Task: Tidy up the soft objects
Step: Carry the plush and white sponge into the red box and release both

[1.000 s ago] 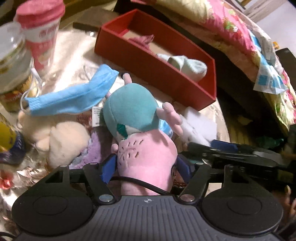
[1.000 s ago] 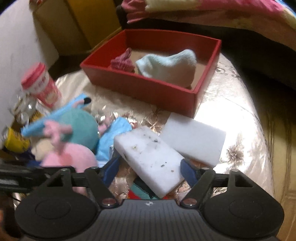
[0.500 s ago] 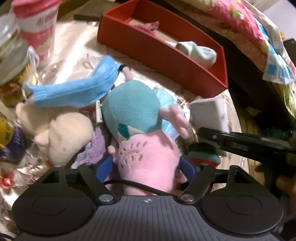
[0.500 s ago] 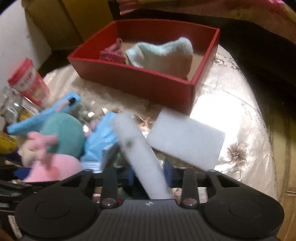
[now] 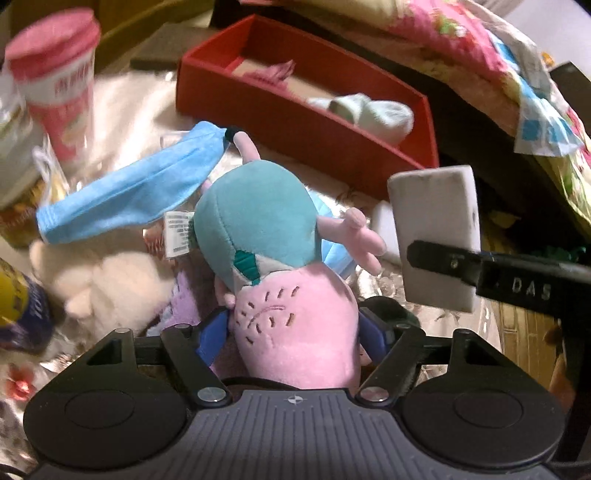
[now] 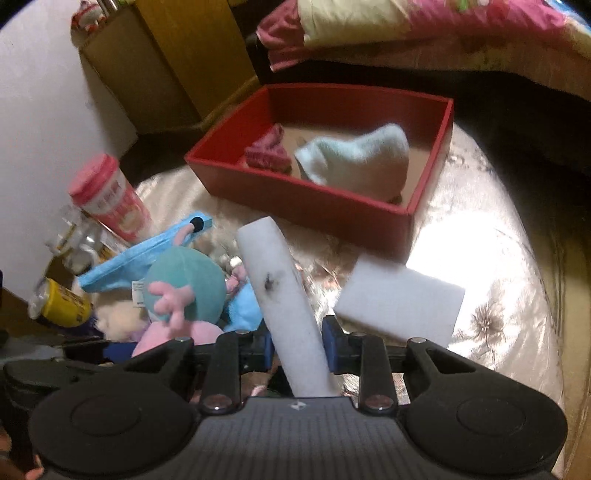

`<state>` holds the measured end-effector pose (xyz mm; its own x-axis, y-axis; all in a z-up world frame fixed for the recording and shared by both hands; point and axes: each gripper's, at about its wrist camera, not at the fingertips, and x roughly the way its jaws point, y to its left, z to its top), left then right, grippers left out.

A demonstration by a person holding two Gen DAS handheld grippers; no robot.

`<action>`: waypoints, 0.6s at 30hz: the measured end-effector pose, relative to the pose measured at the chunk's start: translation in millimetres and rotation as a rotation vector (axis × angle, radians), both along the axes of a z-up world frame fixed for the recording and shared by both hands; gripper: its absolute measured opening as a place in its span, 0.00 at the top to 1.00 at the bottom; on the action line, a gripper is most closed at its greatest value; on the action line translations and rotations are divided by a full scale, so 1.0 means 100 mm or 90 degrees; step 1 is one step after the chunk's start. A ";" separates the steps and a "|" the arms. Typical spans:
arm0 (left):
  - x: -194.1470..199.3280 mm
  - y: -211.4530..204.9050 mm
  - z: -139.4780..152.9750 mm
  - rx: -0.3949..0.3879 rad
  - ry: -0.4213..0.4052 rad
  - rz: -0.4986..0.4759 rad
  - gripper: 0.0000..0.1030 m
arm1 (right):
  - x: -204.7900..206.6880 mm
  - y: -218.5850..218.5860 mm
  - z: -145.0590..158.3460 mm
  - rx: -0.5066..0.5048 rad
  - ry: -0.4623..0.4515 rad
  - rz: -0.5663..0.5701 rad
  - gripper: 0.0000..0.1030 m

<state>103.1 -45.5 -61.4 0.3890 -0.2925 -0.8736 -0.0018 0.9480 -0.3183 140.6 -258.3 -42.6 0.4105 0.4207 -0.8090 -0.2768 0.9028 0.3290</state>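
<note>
My left gripper [image 5: 293, 328] is shut on a pink and teal plush toy [image 5: 273, 258], held over the table's left side; the toy also shows in the right wrist view [image 6: 184, 291]. My right gripper [image 6: 297, 345] is shut on a white sponge [image 6: 284, 306], lifted and standing on edge; the sponge also shows in the left wrist view [image 5: 436, 236]. A red box [image 6: 306, 199] at the back holds a pale blue sock [image 6: 358, 162] and a dark pink cloth [image 6: 267, 151]. A second white sponge [image 6: 399, 299] lies flat in front of the box.
A blue face mask [image 5: 133, 195] and a cream plush [image 5: 107, 284] lie left of the toy. A pink cup [image 6: 109, 199], a jar [image 5: 14, 147] and a yellow can [image 6: 61, 304] stand at the left. A bed with quilts [image 6: 406, 29] is behind the round table [image 6: 498, 258].
My right gripper closed on the white sponge and lifted it off the table, turning it on edge. My left gripper kept its hold on the plush toy and shifted slightly.
</note>
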 end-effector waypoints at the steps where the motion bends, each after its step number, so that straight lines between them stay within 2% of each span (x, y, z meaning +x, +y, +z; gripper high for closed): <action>1: -0.02 0.01 0.05 -0.003 -0.008 0.000 0.30 | -0.02 -0.01 0.04 0.008 -0.006 0.000 0.96; 5: -0.08 0.08 0.20 -0.023 -0.029 0.007 0.30 | -0.03 -0.02 0.10 0.047 -0.003 -0.001 0.96; 10: -0.12 0.12 0.37 -0.003 -0.062 0.020 0.31 | -0.03 0.00 0.17 0.051 -0.014 -0.002 0.96; 18: -0.09 0.07 0.59 0.043 -0.120 0.040 0.30 | -0.05 0.10 0.43 0.066 -0.065 0.008 0.96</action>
<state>93.9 -38.3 -2.8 0.5627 -0.2051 -0.8008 -0.0090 0.9672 -0.2540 135.5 -247.9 0.4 0.4828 0.5060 -0.7148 -0.3248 0.8614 0.3904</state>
